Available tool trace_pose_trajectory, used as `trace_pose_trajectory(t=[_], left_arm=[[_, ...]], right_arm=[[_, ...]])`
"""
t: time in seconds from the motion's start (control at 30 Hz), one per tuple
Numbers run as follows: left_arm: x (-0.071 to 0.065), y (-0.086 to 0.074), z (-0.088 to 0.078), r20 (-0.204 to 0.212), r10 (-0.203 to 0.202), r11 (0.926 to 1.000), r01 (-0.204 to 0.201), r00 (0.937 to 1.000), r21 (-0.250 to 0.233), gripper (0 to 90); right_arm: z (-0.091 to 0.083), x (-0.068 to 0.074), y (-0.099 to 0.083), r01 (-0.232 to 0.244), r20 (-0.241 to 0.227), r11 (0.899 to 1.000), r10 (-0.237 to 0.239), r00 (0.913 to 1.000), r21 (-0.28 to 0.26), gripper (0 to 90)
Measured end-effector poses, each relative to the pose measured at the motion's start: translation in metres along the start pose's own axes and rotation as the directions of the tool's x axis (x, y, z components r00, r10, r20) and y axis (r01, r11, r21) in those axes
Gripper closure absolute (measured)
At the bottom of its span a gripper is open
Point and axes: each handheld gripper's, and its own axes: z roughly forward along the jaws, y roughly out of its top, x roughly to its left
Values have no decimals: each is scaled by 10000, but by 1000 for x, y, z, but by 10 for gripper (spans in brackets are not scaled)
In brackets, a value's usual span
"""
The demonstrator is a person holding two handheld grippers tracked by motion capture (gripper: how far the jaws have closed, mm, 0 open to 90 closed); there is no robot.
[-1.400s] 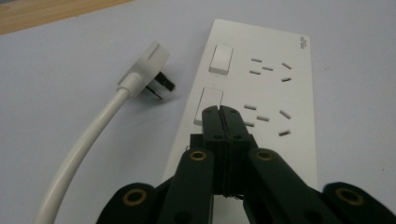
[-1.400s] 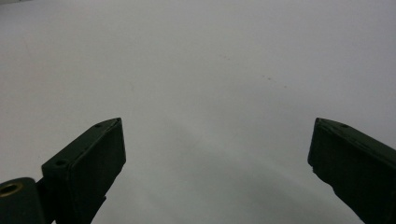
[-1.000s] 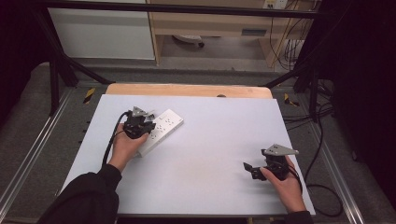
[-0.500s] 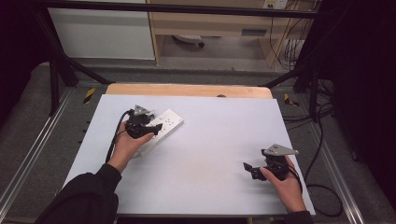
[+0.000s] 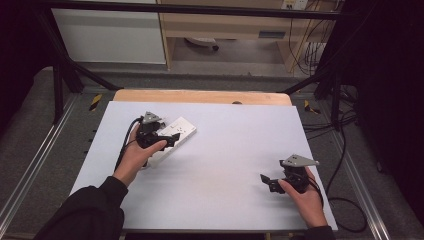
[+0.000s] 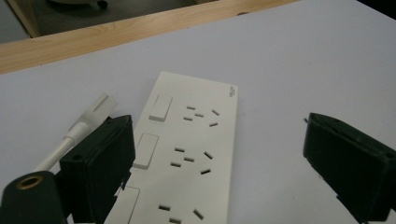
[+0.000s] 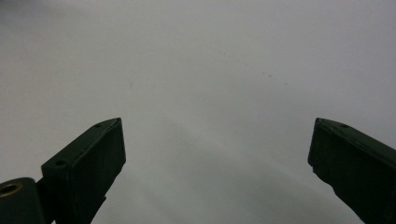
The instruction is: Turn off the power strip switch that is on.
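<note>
Left tongs [image 6: 212, 163] wide open astride the white power strip [image 6: 187, 154] at the counter's [image 5: 225, 150] far left, its switches and white plug [image 6: 93, 114] clear close-up; right tongs [image 7: 217, 172] wide open, empty, over bare counter.

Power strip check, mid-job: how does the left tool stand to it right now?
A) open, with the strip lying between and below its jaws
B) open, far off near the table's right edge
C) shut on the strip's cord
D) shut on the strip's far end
A: in the left gripper view the left tool has its jaws wide apart, with the white power strip flat on the table between them.
</note>
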Motion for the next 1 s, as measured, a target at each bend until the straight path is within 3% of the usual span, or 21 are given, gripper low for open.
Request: trace_pose_trajectory(t=[0.43,0.73,1.0], left_arm=[[-8,4,-9,138,141,9959,-153,9998,894,104],[-13,9,-21,170,251,9950,-266,9995,965,106],[-14,11,-35,57,355,9966,-358,9994,748,93]], right_arm=[[1,0,0,-2,-32,10000,2,10000,47,44],[1,0,0,-59,-50,10000,59,10000,11,43],[1,0,0,-109,-102,9999,110,9999,18,35]])
